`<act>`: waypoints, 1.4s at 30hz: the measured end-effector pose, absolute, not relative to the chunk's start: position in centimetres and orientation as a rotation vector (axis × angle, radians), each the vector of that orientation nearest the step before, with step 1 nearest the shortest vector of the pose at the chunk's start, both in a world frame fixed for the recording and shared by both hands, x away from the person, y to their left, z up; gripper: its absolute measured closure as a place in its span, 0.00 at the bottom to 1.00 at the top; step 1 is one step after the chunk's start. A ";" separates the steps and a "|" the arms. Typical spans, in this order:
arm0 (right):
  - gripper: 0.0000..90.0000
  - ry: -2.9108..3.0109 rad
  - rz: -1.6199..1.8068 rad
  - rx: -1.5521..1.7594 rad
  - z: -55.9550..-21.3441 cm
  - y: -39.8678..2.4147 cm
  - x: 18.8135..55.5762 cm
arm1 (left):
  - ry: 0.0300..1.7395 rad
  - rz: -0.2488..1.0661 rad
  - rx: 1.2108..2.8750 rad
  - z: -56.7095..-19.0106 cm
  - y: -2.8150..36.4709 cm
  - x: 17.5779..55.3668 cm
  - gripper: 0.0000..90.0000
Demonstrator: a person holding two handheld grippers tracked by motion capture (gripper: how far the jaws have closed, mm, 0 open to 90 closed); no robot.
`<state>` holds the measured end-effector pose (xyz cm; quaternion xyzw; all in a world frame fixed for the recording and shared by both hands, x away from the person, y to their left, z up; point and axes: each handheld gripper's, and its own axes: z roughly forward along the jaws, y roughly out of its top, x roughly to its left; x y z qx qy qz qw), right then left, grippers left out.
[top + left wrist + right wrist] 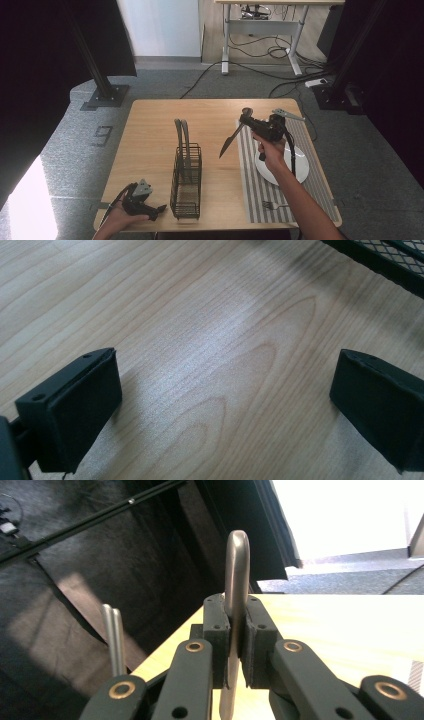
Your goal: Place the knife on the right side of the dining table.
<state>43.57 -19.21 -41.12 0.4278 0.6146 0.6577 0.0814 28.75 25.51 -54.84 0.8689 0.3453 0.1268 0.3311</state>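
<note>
The right gripper (248, 120) is clamped on a table knife (231, 136) by its handle, blade hanging down-left over the table (150, 130), right of the wire caddy (186, 182). Stiff, slick steel, likely to pivot. Left gripper (159, 208) rests wide open at the near edge.

Spread fingers (70, 415) over bare table (210, 340)

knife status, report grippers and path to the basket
Right gripper shut on knife, above table. Left gripper open, resting beside wire basket. Path clear.
</note>
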 end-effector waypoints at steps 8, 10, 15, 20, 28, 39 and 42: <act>0.92 1.814 1.931 1.330 -42.0 -20.0 44.6 | 0.903 0.331 2.271 -54.8 25.5 28.7 0.00; 0.92 1.812 1.929 1.333 -42.0 -20.2 44.7 | 0.903 0.331 2.271 -54.8 25.5 28.7 0.00; 0.92 1.776 1.917 1.364 -42.2 -21.0 45.2 | 0.903 0.331 2.271 -54.8 25.5 28.7 0.00; 0.92 1.742 1.904 1.385 -42.5 -21.7 45.6 | 0.903 0.331 2.271 -54.8 25.5 28.7 0.00; 0.92 1.694 1.900 1.416 -42.7 -22.9 46.2 | 0.903 0.331 2.271 -54.8 25.5 28.7 0.00; 0.92 1.614 1.893 1.441 -42.8 -24.6 46.8 | 0.903 0.331 2.271 -54.8 25.5 28.7 0.00; 0.92 1.599 1.889 1.458 -42.9 -25.1 47.0 | 0.903 0.331 2.272 -54.8 25.5 28.7 0.00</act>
